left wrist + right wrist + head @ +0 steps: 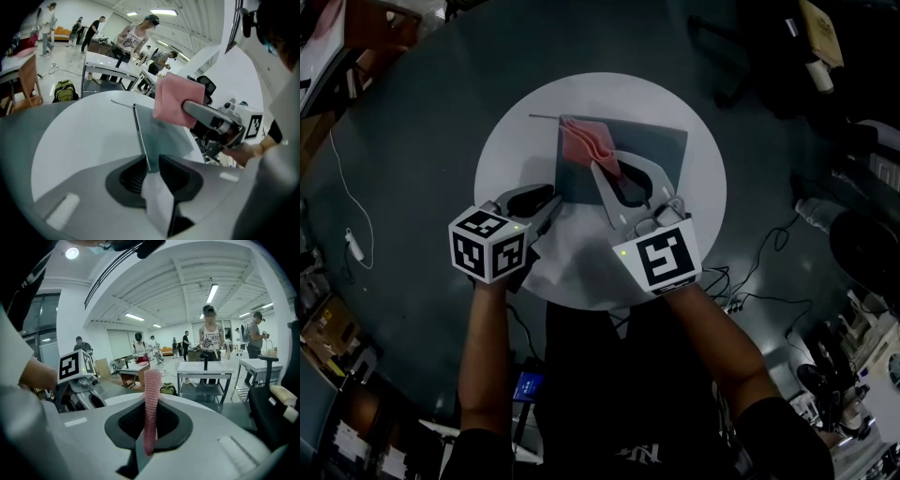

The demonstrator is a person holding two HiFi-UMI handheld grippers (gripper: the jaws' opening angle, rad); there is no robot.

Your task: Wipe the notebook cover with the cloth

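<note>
A dark grey notebook [649, 148] lies on a white round disc [514, 155] in the head view. My left gripper [553, 200] is shut on the notebook's near left corner; in the left gripper view the cover's edge [142, 140] runs straight into the left gripper [151, 165]. My right gripper [607, 169] is shut on a folded pink cloth [585, 141] over the notebook's left part. In the right gripper view the cloth [152, 394] stands upright, pinched in the right gripper [152, 425]. From the left gripper view the cloth [174, 101] hangs just above the cover.
The disc rests on a dark round table [422, 131]. A white cable [349, 211] lies at the left; black cables [759, 272] and clutter sit at the right. People and white tables [204, 369] stand far behind.
</note>
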